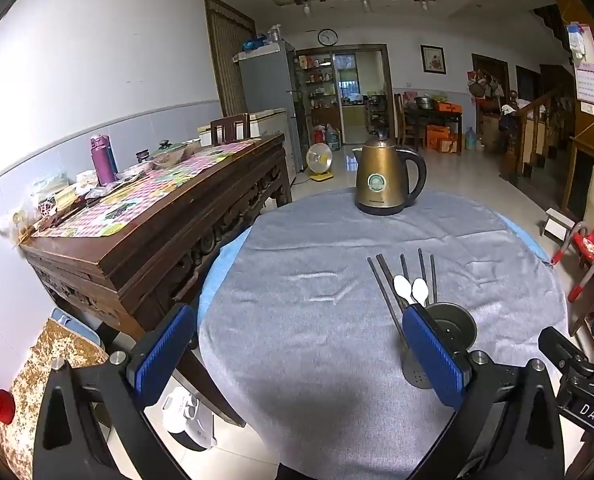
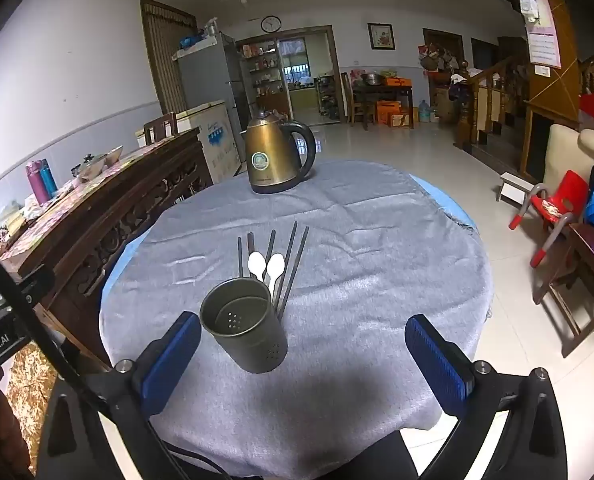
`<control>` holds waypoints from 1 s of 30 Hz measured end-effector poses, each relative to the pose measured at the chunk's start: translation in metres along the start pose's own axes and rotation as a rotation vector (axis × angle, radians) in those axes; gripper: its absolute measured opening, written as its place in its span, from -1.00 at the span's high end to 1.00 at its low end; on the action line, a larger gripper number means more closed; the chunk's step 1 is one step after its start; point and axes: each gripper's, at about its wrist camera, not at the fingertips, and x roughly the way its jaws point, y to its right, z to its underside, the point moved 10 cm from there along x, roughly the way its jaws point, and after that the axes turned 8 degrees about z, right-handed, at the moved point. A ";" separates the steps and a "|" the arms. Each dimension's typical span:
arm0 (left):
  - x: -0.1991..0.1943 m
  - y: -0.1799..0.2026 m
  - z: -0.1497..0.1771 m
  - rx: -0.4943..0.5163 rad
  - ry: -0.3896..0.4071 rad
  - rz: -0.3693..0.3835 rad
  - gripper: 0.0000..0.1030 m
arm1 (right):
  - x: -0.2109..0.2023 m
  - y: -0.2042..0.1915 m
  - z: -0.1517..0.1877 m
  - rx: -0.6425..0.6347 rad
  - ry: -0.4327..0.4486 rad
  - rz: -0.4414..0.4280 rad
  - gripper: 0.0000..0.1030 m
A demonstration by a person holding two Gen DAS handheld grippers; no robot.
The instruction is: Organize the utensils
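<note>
A perforated metal utensil holder (image 2: pixel 244 327) stands upright on the grey tablecloth (image 2: pixel 377 248). Behind it lie several dark chopsticks (image 2: pixel 293 258) and two white spoons (image 2: pixel 266 266), flat on the cloth. In the left wrist view the holder (image 1: pixel 453 326) is partly hidden behind my right finger, with the chopsticks (image 1: pixel 385 280) and spoons (image 1: pixel 411 290) beyond it. My left gripper (image 1: pixel 297 348) is open and empty, left of the holder. My right gripper (image 2: pixel 301 356) is open and empty, with the holder just ahead near its left finger.
A gold electric kettle (image 2: pixel 275 156) stands at the far side of the round table. A carved wooden sideboard (image 1: pixel 157 232) with bottles and dishes stands close on the left. A red child's chair (image 2: pixel 553 208) and wooden furniture stand to the right.
</note>
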 end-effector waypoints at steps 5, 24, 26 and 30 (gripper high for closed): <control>0.001 0.001 0.002 -0.002 -0.006 0.003 -1.00 | 0.000 0.000 -0.001 -0.002 0.005 0.011 -1.00; 0.000 0.002 0.006 0.003 -0.025 0.013 -1.00 | 0.003 0.004 0.003 0.006 -0.003 0.009 -1.00; 0.002 0.001 0.006 0.010 -0.028 0.011 -1.00 | 0.003 0.004 0.003 0.008 -0.003 0.008 -1.00; 0.001 0.001 0.006 0.007 -0.023 0.013 -1.00 | 0.003 0.004 0.004 0.007 -0.004 0.009 -1.00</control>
